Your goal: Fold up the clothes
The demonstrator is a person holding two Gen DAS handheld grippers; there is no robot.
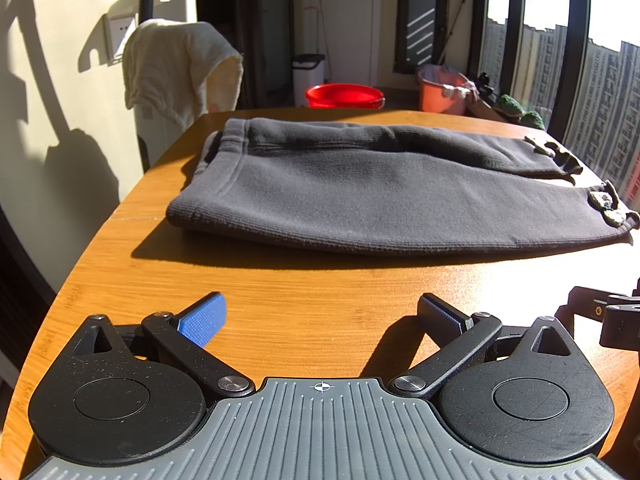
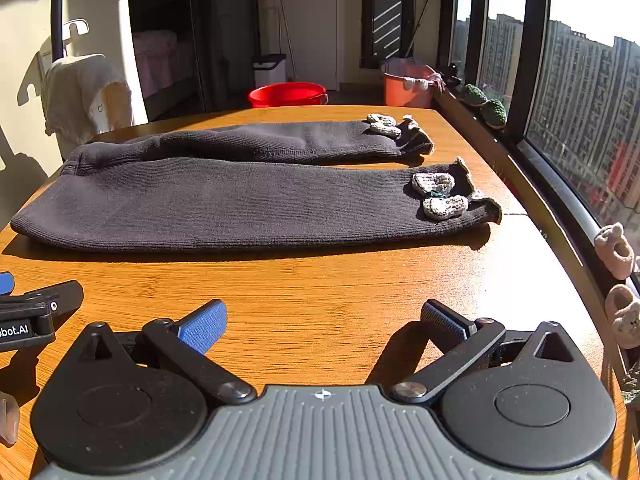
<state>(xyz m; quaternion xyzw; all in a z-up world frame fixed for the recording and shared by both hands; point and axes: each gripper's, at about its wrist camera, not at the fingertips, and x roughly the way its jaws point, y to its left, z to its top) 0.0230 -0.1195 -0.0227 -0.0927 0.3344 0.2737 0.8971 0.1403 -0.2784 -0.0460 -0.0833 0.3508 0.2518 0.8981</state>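
Left wrist view: dark grey knit trousers [image 1: 360, 188] spread flat on the sunlit wooden table [image 1: 280, 292], waistband to the left, two legs running off to the right, pale crocheted bows at both cuffs. Left gripper [image 1: 322, 318] low over bare wood just short of the trousers, blue-padded fingers [image 1: 206, 320] spread wide, nothing between them. Right wrist view: same trousers [image 2: 240, 200], nearer leg lying across the frame, farther leg just behind it and apart at the cuffs. Right gripper [image 2: 324, 320] likewise gaping wide, empty, on the near side of the garment and not touching it. Beyond the table: red plastic basin [image 2: 287, 94], pink bucket [image 2: 406, 84], cream towel [image 1: 176, 64] draped at the left, sunlit window [image 2: 580, 92] along the right.
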